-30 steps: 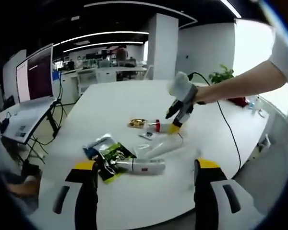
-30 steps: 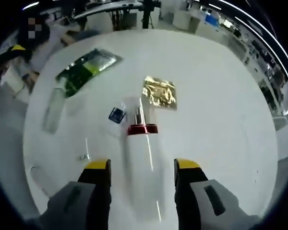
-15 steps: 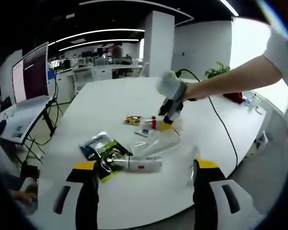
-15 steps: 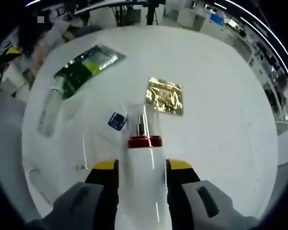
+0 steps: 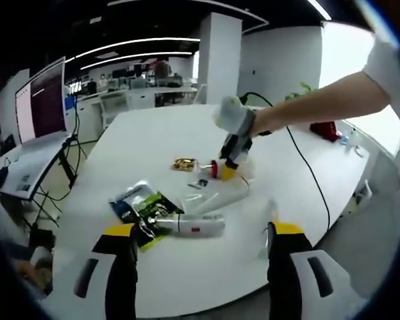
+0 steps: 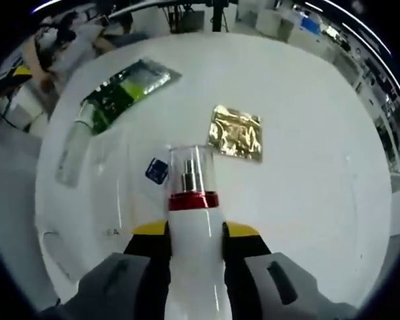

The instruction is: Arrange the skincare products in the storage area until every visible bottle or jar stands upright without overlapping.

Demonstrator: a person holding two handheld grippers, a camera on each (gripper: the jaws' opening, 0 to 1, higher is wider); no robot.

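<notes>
Two tongs: both mine, one in each hand, over one white desk (image 5: 153, 133).
Desk: wide, white, rounded at its near edge; all the products lie toward the middle of it.
Right tongs (image 6: 193, 230): clamped on the white bottle, yellow pads pressed to both its sides; in the left gripper view the right tongs (image 5: 228, 173) reach down from my arm at the far side of the cluster.
Left tongs (image 5: 200, 230): jaws wide apart, nothing between them, hanging above the near edge of the desk.
White bottle (image 6: 195, 253): held between my right jaws, a red collar and a clear cap at its far end; I cannot tell whether its lower end touches the desk.
Clear tube (image 5: 199, 226): lying flat on its side toward the near edge, just beside the green packet.
Green packet (image 5: 147, 208): flat on the desk, dark green and black, touching the tube's end.
Gold sachet (image 6: 237, 132): flat, crinkled, near the bottle's cap but apart from it.
Blue sachet (image 6: 157, 171): small, flat, just beside the clear cap.
</notes>
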